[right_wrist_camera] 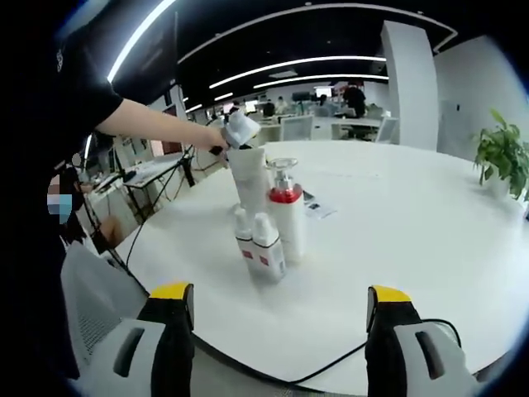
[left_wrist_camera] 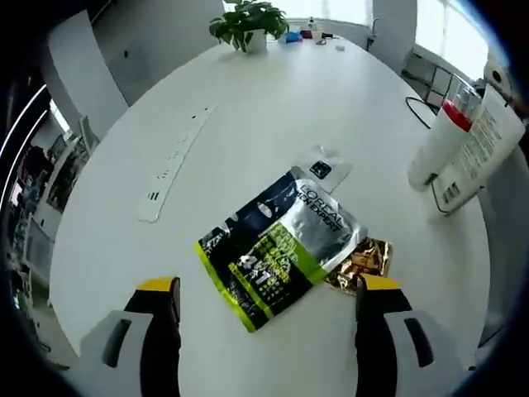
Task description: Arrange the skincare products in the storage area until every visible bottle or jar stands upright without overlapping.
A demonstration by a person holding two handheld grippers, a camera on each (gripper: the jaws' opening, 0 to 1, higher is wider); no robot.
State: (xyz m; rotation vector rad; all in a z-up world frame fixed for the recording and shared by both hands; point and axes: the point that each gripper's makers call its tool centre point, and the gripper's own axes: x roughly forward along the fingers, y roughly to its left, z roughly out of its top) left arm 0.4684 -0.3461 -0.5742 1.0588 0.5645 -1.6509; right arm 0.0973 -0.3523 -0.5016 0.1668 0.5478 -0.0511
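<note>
A white pump bottle point(right_wrist_camera: 286, 217) with a red collar and clear cap stands upright near the table edge. Two small white bottles with red labels point(right_wrist_camera: 259, 246) stand touching in front of it, and a tall white tube point(right_wrist_camera: 249, 180) stands behind. The bottle point(left_wrist_camera: 447, 132) and tube point(left_wrist_camera: 482, 153) appear at the right of the left gripper view. A black, green and silver sachet pack point(left_wrist_camera: 281, 248) lies flat, partly over a gold sachet point(left_wrist_camera: 366, 261); a small clear sachet point(left_wrist_camera: 324, 168) lies beyond. My left gripper point(left_wrist_camera: 269, 285) hovers open over the pack. My right gripper point(right_wrist_camera: 281, 296) is open, short of the bottles.
A person's arm reaches in from the left, holding the left gripper point(right_wrist_camera: 238, 130) above the tube. A potted plant point(left_wrist_camera: 246, 23) stands at the table's far end. A socket strip point(left_wrist_camera: 178, 161) is set into the tabletop. A black cable point(right_wrist_camera: 331, 368) runs along the near edge.
</note>
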